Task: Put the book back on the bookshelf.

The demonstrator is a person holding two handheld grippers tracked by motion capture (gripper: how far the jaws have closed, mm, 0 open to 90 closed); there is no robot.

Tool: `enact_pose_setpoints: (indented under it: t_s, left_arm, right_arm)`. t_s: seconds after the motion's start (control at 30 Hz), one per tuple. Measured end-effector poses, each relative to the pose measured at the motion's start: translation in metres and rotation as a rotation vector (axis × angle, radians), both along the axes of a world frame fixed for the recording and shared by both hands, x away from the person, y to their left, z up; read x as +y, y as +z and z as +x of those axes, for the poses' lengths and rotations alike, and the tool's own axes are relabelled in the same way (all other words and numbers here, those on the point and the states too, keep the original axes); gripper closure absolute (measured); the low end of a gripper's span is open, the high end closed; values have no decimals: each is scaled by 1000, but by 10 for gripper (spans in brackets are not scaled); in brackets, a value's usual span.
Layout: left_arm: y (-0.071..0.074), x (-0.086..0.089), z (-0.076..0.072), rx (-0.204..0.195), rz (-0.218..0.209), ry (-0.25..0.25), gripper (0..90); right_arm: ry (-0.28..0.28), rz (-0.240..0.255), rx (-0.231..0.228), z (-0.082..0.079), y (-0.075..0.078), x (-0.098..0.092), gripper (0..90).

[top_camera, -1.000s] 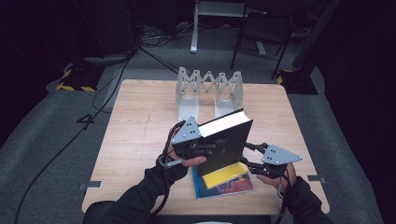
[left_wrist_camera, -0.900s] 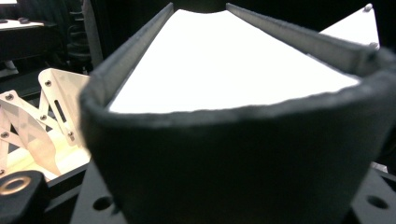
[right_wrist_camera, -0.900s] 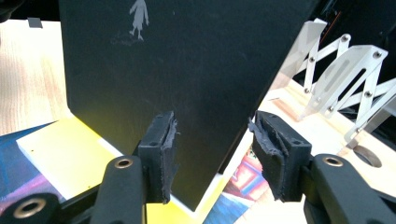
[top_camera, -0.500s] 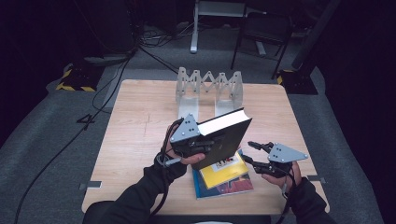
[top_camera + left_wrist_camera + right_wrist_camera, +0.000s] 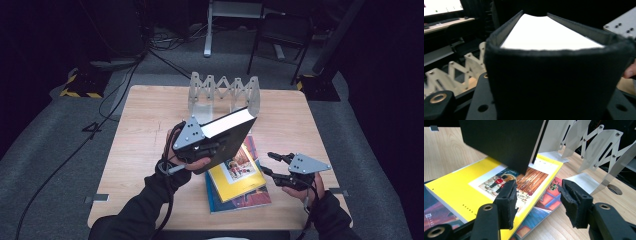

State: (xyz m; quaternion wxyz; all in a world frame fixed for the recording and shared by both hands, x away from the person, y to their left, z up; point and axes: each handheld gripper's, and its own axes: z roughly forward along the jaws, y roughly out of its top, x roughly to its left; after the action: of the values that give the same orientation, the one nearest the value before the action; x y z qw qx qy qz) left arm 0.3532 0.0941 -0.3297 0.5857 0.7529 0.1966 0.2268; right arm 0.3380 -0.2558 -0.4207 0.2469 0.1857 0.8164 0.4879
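My left gripper [image 5: 214, 149] is shut on a thick black hardcover book [image 5: 231, 136], held tilted in the air above the table; its jaws have just been closing with the book between them. In the left gripper view the book's white page edge [image 5: 549, 37] stands close in front of the camera. Under it a yellow book [image 5: 240, 175] [image 5: 461, 190] lies on a blue and red book [image 5: 246, 200] [image 5: 546, 197]. My right gripper [image 5: 267, 163] [image 5: 537, 192] hangs open just right of that stack, with nothing between its pads.
A white accordion book rack [image 5: 225, 92] [image 5: 594, 147] stands at the far side of the wooden table [image 5: 145, 130]. Cables and a chair lie on the dark floor beyond. The person's sleeves come in over the table's near edge.
The left gripper has lifted the black book a little up and away from the stack, so more of the yellow cover shows. The right gripper has barely moved.
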Motion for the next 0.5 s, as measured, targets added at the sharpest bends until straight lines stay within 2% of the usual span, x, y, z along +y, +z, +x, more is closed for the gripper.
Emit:
enact_pose_setpoints:
  t_s: [0.1, 0.27, 0.33, 0.5]
  left_arm:
    - [3, 10, 2, -5, 6, 34, 519]
    - [7, 31, 7, -2, -28, 96, 520]
    - [8, 35, 7, -5, -29, 107, 520]
    - [12, 54, 15, -1, -34, 181, 520]
  right_arm:
    - [5, -2, 4, 0, 0, 1, 473]
    - [9, -4, 9, 0, -1, 2, 472]
    - [12, -4, 14, 0, -1, 2, 471]
    - [19, -12, 19, -1, -3, 4, 467]
